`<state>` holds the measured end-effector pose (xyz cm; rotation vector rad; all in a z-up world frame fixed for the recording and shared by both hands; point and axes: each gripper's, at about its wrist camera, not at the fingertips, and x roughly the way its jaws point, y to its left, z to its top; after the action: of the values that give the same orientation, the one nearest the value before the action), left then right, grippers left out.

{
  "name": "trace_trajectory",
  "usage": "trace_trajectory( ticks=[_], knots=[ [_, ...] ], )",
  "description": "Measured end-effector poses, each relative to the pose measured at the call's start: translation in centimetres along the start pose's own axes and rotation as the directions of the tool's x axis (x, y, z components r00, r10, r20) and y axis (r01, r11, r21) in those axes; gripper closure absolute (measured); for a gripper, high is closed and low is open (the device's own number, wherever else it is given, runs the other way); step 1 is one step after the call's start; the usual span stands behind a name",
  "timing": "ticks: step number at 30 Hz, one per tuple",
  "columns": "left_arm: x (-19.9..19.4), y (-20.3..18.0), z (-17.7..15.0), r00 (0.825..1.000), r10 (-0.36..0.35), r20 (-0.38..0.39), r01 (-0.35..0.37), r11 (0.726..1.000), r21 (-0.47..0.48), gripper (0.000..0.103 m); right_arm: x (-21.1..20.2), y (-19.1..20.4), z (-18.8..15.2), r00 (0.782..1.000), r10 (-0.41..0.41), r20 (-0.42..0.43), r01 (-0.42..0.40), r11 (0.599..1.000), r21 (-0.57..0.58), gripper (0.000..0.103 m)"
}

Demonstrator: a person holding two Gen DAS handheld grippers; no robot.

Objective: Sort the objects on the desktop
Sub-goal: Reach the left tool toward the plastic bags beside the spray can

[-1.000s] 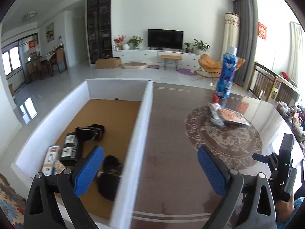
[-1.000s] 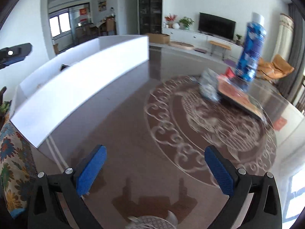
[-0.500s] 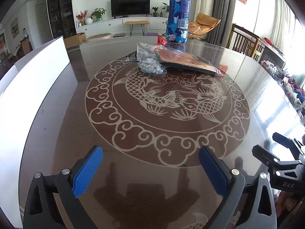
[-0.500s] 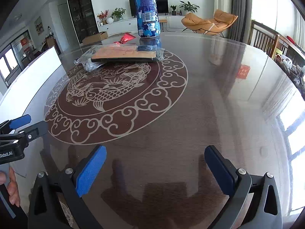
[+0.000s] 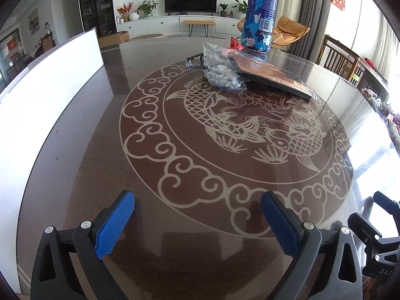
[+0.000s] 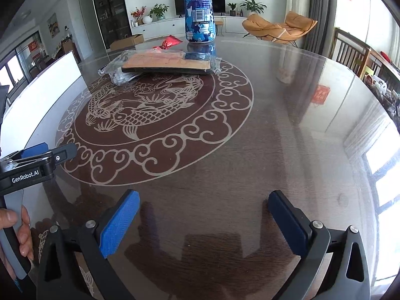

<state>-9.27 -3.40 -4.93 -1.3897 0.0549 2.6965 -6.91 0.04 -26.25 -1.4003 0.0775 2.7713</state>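
Bottle (image 5: pixel 261 12) top cut off

We see the bottle (image 5: pixel 261 12) standing behind the flat packet (image 5: pixel 272 75), the bag (image 5: pixel 222 73) at its left, and the box wall (image 5: pixel 50 85) along the table's (image 5: pixel 200 262) left edge.

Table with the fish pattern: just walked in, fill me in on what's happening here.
A person holds a gripper in each hand over the table. The left gripper and right gripper are both open and hold nothing. At the far side lie a bag of small grey pieces, a flat packet, glasses and an upright blue bottle. None has been picked up yet. A white box stands along the left edge.
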Motion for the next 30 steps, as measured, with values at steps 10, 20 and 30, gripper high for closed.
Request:
trace_trajectory(
  ticks=[10,20,30],
  knots=[
    [0.01,-0.45,-0.07,1.0,0.007,-0.012,-0.007,0.999,0.033,0.0,0.22,0.51,0.06,0.999,-0.03,-0.012,0.029,0.999,-0.024,0.0],
    [0.04,-0.44,-0.05,1.0,0.007,-0.012,-0.007,0.999,0.033,0.0,0.21,0.51,0.07,0.999,-0.03,-0.012,0.029,0.999,-0.024,0.0],
    [0.05,-0.44,-0.06,1.0,0.007,-0.012,-0.007,0.999,0.033,0.0,0.24,0.5,0.07,0.999,-0.03,-0.012,0.029,0.999,-0.024,0.0]
  ],
)
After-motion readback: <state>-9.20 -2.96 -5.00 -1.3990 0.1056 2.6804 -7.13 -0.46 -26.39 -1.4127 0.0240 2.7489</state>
